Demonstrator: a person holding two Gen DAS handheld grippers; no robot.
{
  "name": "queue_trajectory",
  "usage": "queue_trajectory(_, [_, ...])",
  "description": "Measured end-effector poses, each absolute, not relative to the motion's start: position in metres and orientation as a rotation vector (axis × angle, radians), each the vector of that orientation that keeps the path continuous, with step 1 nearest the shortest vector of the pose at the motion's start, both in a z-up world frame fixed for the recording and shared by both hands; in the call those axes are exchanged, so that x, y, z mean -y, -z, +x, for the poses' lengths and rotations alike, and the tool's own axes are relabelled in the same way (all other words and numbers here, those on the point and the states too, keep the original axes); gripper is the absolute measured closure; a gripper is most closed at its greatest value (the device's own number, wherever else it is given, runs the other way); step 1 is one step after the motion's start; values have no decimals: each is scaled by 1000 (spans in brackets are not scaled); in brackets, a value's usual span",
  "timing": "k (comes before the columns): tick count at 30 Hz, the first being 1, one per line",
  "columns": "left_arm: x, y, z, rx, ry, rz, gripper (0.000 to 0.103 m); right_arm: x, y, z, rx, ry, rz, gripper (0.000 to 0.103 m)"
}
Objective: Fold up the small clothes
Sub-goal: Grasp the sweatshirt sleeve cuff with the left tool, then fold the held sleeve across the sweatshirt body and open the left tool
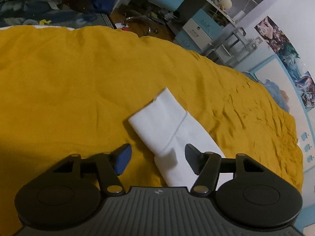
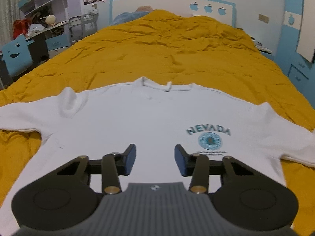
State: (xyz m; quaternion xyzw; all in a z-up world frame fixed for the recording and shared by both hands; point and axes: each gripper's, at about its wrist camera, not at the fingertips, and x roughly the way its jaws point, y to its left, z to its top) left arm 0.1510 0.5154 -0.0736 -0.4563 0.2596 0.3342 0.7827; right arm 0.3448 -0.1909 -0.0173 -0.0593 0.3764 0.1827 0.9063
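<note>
Where spread flat on yellow bedspread [image 2: 167, 45]: white sweatshirt [image 2: 137, 122], collar away, sleeves sideways; left gripper [image 1: 157, 158], right gripper [image 2: 155, 159] parted, empty.

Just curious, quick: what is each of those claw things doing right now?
Left gripper: open, holding nothing, over a white sleeve.
Right gripper: open, holding nothing, above the white sweatshirt.

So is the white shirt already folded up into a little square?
No, the white shirt lies spread flat on the yellow blanket with both sleeves stretched out to the sides.
</note>
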Motion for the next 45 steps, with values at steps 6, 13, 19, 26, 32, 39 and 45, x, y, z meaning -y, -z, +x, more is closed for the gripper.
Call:
queue_trajectory(6, [-507,63,168,-611,-653,-819,83,175,23,347,-767,-379,-155,67])
queue_trajectory(13, [-440,-10,184,-521,-555,-537,90,176,26,343,-777,-412,-150,67])
queue_trajectory(19, [-312,-88,215,-481,-368,-233,91,184,22,337,-769,-418,-125,70])
queue_trajectory(26, [-157,-84,250,-523,-52,-64,92,209,16,331,-757,-378,-72,75])
queue_trajectory(32, [-63,-4,268,-710,175,-33,95,235,22,323,-778,-343,-41,75])
queue_trajectory(39, [-62,69,274,-927,244,-203,74,243,37,315,-852,-374,-9,75])
queue_trajectory(45, [-90,59,245,-900,269,-295,38,229,51,318,-950,-469,94,73])
